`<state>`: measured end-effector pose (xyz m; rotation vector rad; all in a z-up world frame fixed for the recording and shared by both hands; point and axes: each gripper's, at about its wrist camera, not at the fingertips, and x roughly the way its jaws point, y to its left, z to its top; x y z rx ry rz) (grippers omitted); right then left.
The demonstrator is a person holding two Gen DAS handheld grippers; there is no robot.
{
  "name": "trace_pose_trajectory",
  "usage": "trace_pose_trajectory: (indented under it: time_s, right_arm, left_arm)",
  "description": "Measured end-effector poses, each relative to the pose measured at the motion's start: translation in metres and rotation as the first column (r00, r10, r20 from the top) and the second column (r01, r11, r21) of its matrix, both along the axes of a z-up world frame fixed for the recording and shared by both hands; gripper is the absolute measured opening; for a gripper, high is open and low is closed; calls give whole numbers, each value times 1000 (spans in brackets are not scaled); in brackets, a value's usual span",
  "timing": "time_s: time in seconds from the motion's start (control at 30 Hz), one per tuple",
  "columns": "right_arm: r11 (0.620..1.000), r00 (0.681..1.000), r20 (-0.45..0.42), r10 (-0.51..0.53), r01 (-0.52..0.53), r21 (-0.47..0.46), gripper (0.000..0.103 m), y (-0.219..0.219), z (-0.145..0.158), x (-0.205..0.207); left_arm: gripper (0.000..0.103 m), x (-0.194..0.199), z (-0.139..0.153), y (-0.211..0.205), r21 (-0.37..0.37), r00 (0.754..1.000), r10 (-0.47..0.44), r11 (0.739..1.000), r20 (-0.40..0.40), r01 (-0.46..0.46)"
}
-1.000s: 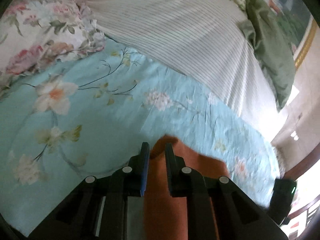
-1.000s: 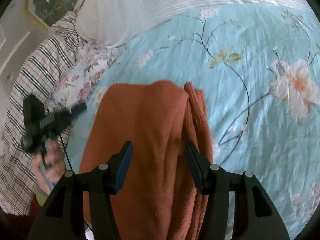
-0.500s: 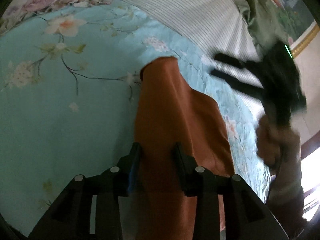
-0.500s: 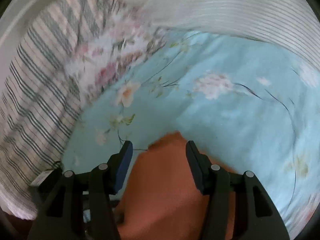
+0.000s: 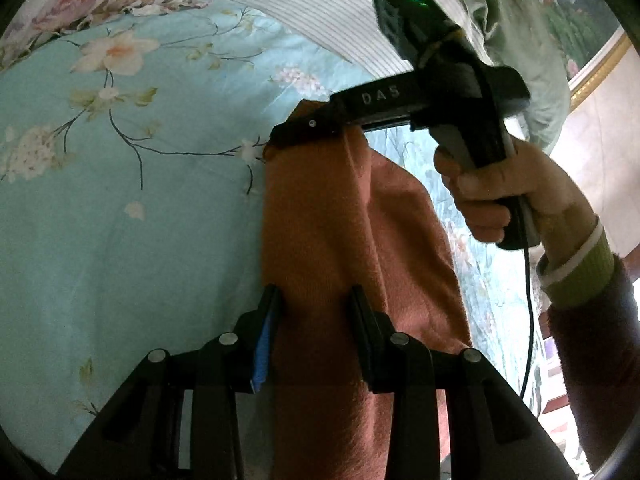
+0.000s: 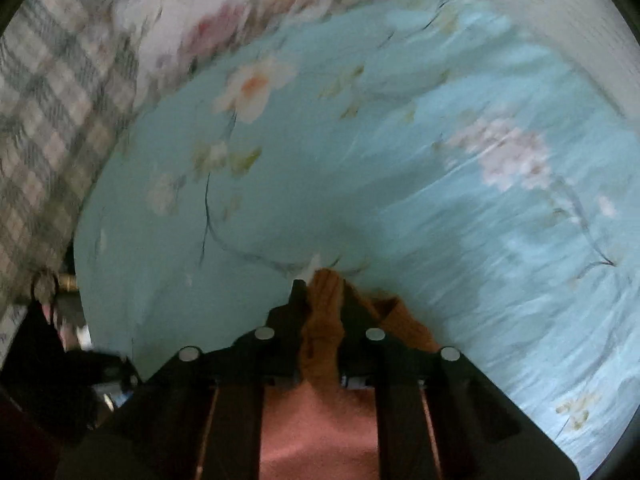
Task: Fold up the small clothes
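Between the fingers of the right tool (image 6: 322, 292), pinches a bunched corner of the orange garment (image 5: 320, 220), having just been closing the jaws onto it, with cloth and nothing else between them. Shows, from the left wrist view, that same tool reaching in from the right, gripped by a hand (image 5: 504, 196), and biting the far end of the garment close over the bed. Nearer the camera, straddles the cloth with the left tool (image 5: 316, 308), jaws partly apart, one finger at the garment's left edge and the other lying on top of it; looks like pinning or resting rather than pinching. Leaves the garment as a long narrow strip, seemingly doubled lengthwise to judge by the ridge down its middle, lying on the turquoise flowered bedsheet (image 5: 140, 220) with a striped cover (image 5: 320, 12) beyond. Reads as the start of the crosswise fold: far end taken, near end anchored. Calls next for lifting that far corner just clear of the sheet and carrying it back toward the left tool, keeping the edges in line, then letting go only after flattening the layers. Needs care with a single-corner grip: risks a lagging opposite corner and a skewed fold.
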<state>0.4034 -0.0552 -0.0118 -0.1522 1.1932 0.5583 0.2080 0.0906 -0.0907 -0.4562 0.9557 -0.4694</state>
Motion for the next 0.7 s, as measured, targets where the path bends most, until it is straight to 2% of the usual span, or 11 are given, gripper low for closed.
trace_pose_trajectory:
  time_s: [0.07,0.17,0.23,0.3,0.4,0.47,0.53,0.6,0.7]
  right_arm:
    - [995,995,67,-69,64,78,11,-12,16,1]
    - [949,964,113,-239,207,239,8,-39,23,2]
    - [928,951,103,-293,257,269,8,-42,11,5]
    - [922,941,96,-325,293,254,8,-40,-2,8]
    - [880,903,95,-420,379,288,11,-54,-7,10]
    - [862,882,109,-459,412,297,21,-63,-1,4]
    - [847,876,120,-467,404,345,41,-66,9,-12]
    - [846,874,154,-462,382,372,50,-78,24,-40]
    - [835,855,179,-486,395,383,51,-105,33,-87]
  left_arm:
    - [34,-2,4,1,-9,1000,2,1000,5,-2]
    - [34,-10,13,-2,4,999,-10,1000,39,9]
    - [34,-13,13,-6,30,999,-19,999,46,18]
    - [34,-16,7,-9,39,999,-20,999,30,19]
    - [34,-20,1,-7,44,1000,-6,999,10,5]
    - [34,-22,2,-4,43,1000,-6,999,5,6]
    - [34,-26,3,-3,44,1000,-9,999,-2,9]
    - [34,-30,3,-4,52,1000,-12,999,-6,13]
    - [35,-31,2,-1,61,1000,-5,998,-7,5]
